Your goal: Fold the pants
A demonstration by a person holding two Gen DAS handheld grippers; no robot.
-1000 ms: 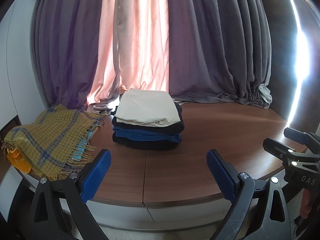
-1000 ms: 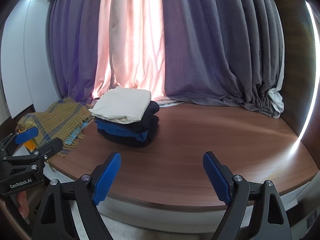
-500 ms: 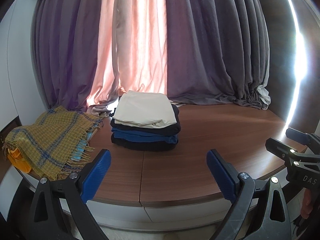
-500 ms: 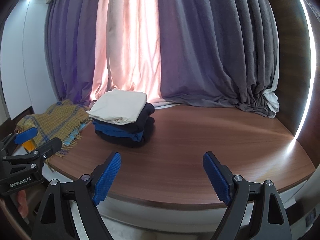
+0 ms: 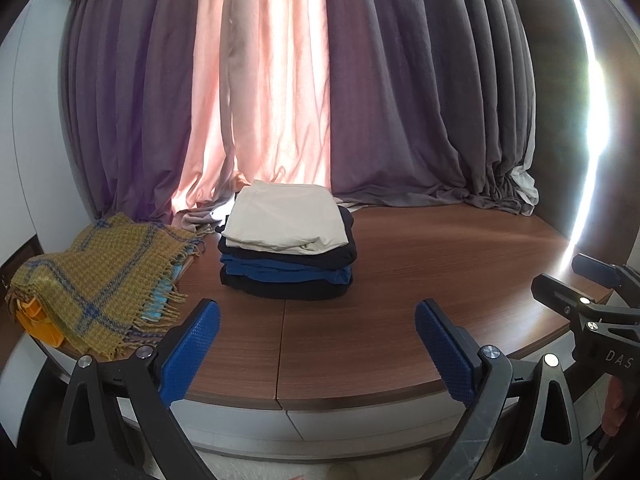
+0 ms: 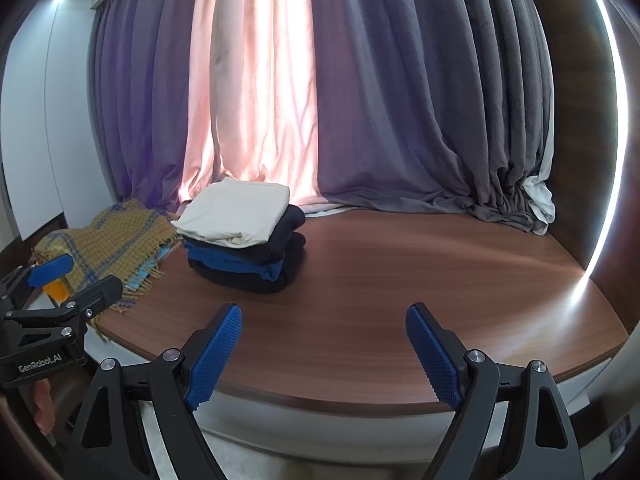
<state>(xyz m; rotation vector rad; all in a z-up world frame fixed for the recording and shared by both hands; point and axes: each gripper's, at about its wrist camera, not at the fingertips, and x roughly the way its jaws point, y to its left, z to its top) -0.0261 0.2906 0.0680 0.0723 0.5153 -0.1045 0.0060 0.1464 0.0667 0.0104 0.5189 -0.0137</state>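
Observation:
A stack of folded pants sits on the wooden platform, cream pair on top, then dark, blue and dark pairs below. It also shows in the right wrist view. My left gripper is open and empty, held back over the platform's front edge, well short of the stack. My right gripper is open and empty, also at the front edge, to the right of the stack. Each gripper shows at the side of the other's view, the right one and the left one.
A mustard plaid fringed scarf lies left of the stack, over something orange. Purple, pink and grey curtains hang behind and pool on the platform's back. A bright light strip runs down the right wall.
Both grippers have pulled back a little from the platform and tilted slightly up; the stack looks a bit farther. Both stay open and empty.

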